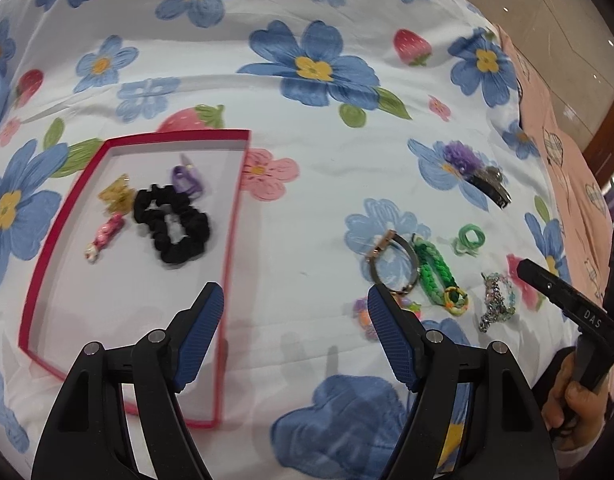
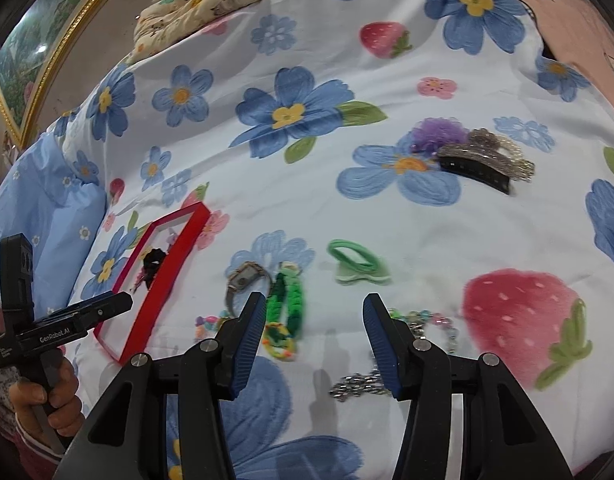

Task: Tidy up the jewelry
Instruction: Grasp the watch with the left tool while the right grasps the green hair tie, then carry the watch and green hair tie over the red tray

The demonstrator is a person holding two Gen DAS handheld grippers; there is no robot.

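A red-rimmed box [image 1: 47,256] lies on the floral bedspread and holds a black scrunchie [image 1: 173,226], a yellow clip [image 1: 115,196], a purple clip [image 1: 187,178] and a pink piece [image 1: 105,236]. My left gripper [image 1: 295,304] is open and empty just right of the box. Loose pieces lie to the right: a watch [image 2: 243,280], a green braided bracelet [image 2: 287,300], a green hair tie [image 2: 357,262], a beaded chain [image 2: 423,320] and a black claw clip [image 2: 479,168]. My right gripper [image 2: 313,312] is open and empty above the bracelet and chain.
A purple pom-pom [image 2: 439,132] lies beside the claw clip. A small colourful bead bracelet [image 2: 207,324] lies near the watch. A patterned pillow [image 2: 199,0] sits at the far edge. A pink sheet [image 1: 563,152] borders the right side.
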